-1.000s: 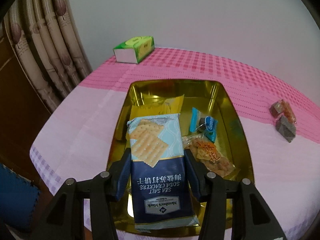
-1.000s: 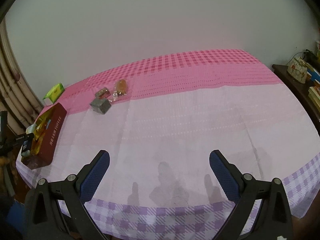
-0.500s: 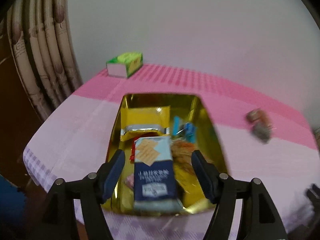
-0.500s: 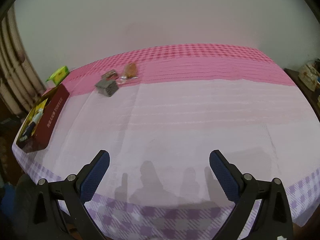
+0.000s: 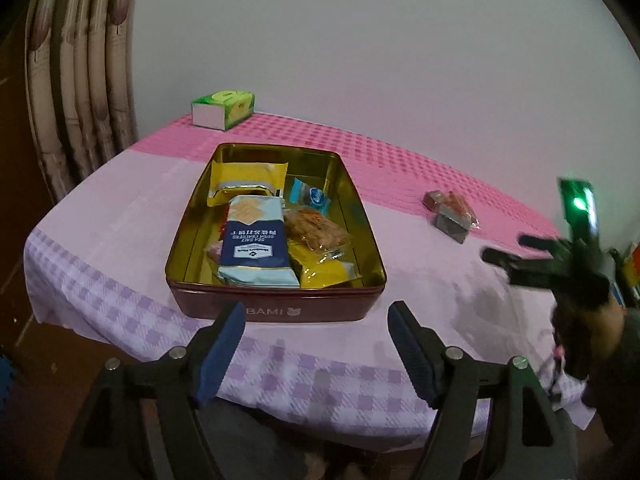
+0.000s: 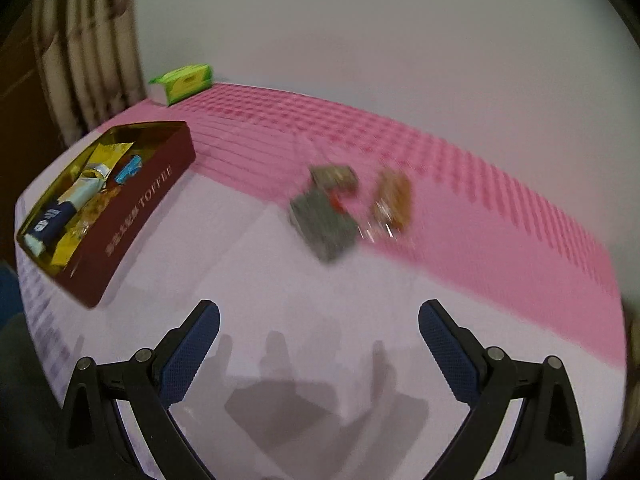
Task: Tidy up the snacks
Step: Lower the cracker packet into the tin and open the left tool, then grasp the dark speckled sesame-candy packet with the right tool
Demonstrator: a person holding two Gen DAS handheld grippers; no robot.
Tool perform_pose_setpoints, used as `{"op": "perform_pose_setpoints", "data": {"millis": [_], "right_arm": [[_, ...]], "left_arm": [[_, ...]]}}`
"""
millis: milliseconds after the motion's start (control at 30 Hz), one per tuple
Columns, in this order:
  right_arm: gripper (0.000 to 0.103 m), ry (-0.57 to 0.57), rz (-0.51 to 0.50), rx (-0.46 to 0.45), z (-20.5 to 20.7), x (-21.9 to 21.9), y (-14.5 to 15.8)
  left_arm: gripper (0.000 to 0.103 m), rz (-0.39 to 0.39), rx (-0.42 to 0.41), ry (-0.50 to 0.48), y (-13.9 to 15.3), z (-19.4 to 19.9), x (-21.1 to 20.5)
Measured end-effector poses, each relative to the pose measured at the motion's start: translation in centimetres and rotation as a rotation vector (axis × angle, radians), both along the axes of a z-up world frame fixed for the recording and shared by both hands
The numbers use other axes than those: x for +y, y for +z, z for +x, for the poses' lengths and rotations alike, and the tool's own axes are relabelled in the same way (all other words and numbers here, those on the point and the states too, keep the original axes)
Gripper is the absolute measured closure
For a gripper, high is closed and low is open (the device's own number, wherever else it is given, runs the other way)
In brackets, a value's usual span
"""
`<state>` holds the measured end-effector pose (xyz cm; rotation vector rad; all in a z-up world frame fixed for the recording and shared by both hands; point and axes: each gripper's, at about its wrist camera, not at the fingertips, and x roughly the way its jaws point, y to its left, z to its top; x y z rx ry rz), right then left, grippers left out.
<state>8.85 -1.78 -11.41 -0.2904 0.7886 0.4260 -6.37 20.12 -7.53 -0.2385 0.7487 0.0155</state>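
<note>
Pink-and-lilac checked cloth covers the table (image 5: 100, 216), pale wall behind. Left tongs (image 5: 316, 344) opening, nothing between the pads, hovering at the table's near edge just short of the tin (image 5: 276, 308); cracker pack (image 5: 256, 240) lies inside among other snacks. Right tongs (image 6: 319, 344) wide, empty, over bare cloth; loose snacks (image 6: 344, 208) ahead, blurred, tin far left. Green box (image 5: 223, 109) beyond the tin, curtain (image 5: 80, 80) left.
</note>
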Motion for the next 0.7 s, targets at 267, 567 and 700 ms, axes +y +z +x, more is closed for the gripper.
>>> {"op": "perform_pose_setpoints", "data": {"millis": [267,567,700], "right_arm": [[0.016,0.063,-0.103,0.048,5.9,3.9,-1.1],[0.020,0.062,-0.113,0.083,8.2,4.5,-2.6],[0.047,0.068,-0.107,0.090,8.3,4.9,-2.9]], "left_arm": [[0.028,-0.030,0.004,0.033,-0.2,-0.1,1.2],[0.028,-0.015,0.012,0.025,-0.5,0.0,1.0],[0.028,-0.017,0.022,0.025,-0.7,0.0,1.0]]}}
